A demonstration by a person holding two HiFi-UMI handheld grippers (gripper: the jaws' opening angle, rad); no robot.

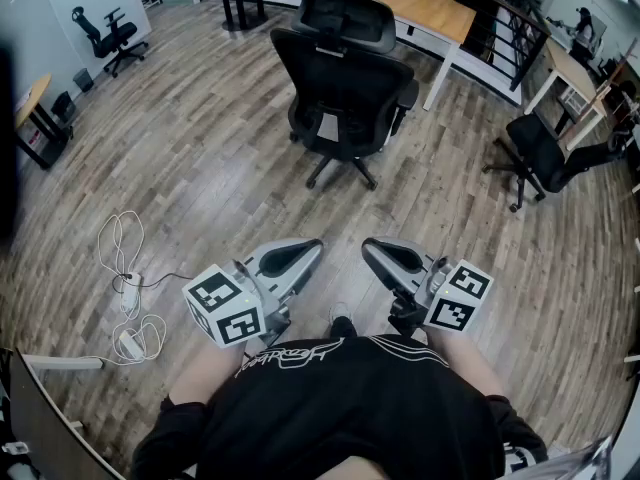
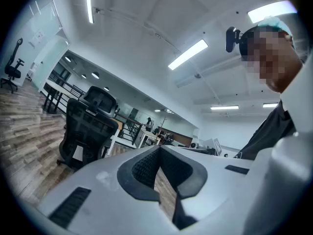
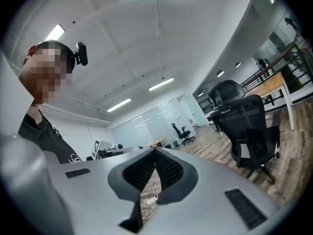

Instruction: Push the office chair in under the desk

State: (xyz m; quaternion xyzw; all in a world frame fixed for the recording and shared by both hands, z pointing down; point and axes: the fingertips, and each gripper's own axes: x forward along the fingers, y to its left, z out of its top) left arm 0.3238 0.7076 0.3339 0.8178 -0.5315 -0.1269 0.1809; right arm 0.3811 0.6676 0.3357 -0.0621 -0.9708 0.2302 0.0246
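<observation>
left gripper (image 1: 314, 247) and right gripper (image 1: 369, 248) both clenched on nothing, held level at the waist. office chair (image 1: 345, 88) is well ahead, backrest toward us, just short of the desk (image 1: 425, 8). i'd walk up, set the 2 tips evenly on the backrest and push straight.

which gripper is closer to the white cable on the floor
Left. The left gripper is held right of the white cable; the right gripper is farther right, beyond the left one.
</observation>
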